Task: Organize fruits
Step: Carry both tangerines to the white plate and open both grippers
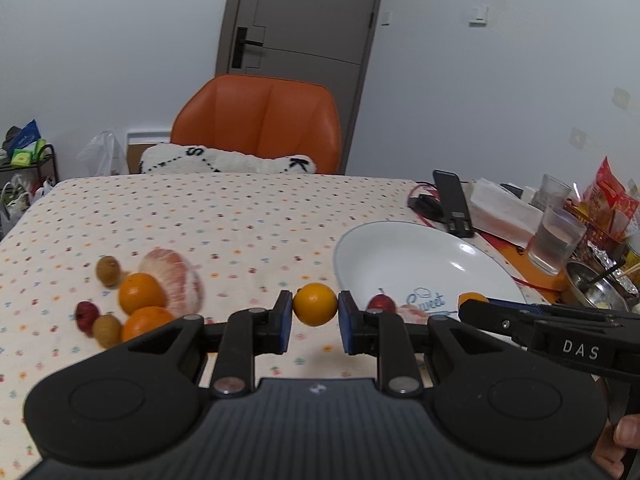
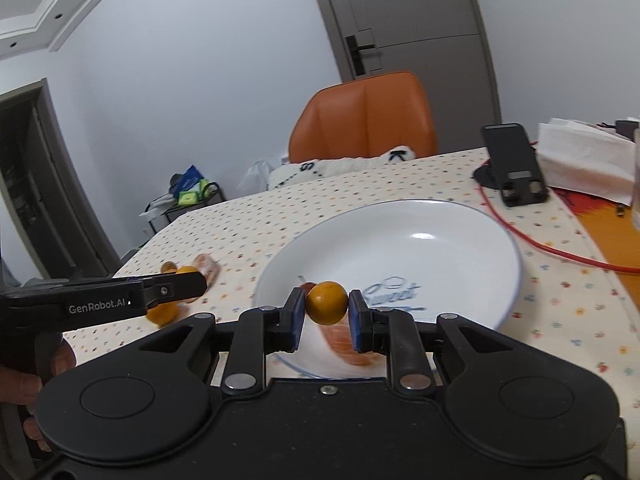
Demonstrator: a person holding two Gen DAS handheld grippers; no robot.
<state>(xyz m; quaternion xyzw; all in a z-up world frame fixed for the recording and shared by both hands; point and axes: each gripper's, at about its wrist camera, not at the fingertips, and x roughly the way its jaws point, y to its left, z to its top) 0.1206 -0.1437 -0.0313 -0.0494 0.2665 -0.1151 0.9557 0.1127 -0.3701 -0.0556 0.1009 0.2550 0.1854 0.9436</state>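
A small orange is clamped in each gripper, left [image 1: 315, 322] and right [image 2: 327, 318], near the white plate [image 2: 460, 248], where a red fruit [image 1: 381, 303] and pomelo slice are already placed, several left beside it.

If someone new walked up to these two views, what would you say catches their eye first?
Each gripper is clamped on a small orange: the left gripper holds the left orange above the dotted tablecloth, the right gripper holds the right orange over the near rim of the white plate. Next comes the fruit pile to the left, then the orange chair behind the table.
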